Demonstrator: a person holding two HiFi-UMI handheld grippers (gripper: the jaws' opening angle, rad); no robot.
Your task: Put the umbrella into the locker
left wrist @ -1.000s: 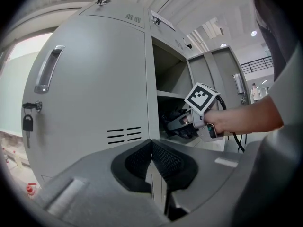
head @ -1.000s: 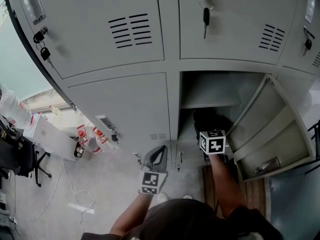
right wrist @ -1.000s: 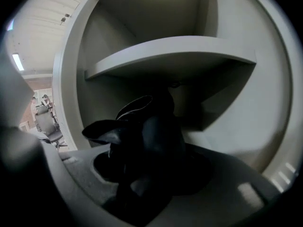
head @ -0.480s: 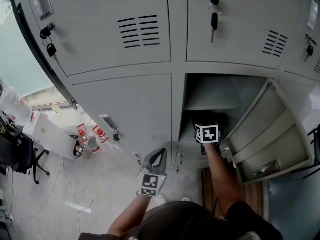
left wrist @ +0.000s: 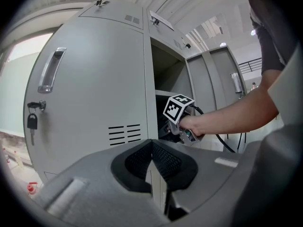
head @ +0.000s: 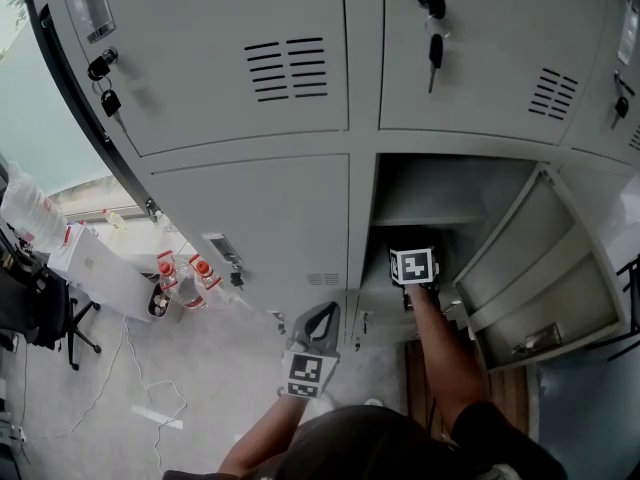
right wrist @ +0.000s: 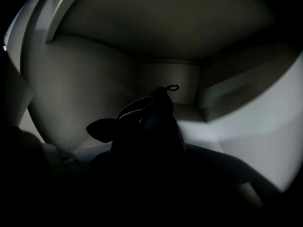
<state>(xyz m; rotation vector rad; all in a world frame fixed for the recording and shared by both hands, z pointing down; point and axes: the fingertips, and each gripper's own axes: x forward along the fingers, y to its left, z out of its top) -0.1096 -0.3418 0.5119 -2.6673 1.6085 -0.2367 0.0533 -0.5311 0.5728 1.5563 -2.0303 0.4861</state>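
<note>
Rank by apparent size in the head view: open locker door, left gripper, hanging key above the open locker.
Largest: the open locker door, by far.
Next: the left gripper, though it is nearer the camera, which inflates it.
Smallest: the hanging key.

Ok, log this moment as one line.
right gripper: inside open locker, jaws on umbrella | left gripper: jaws shut, empty, outside locker

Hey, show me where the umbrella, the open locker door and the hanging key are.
umbrella (right wrist: pixel 151 126), right gripper view, on its dark folded body.
open locker door (head: pixel 535 253), head view, on its inner panel.
hanging key (head: pixel 435 50), head view, on its dark body.
</note>
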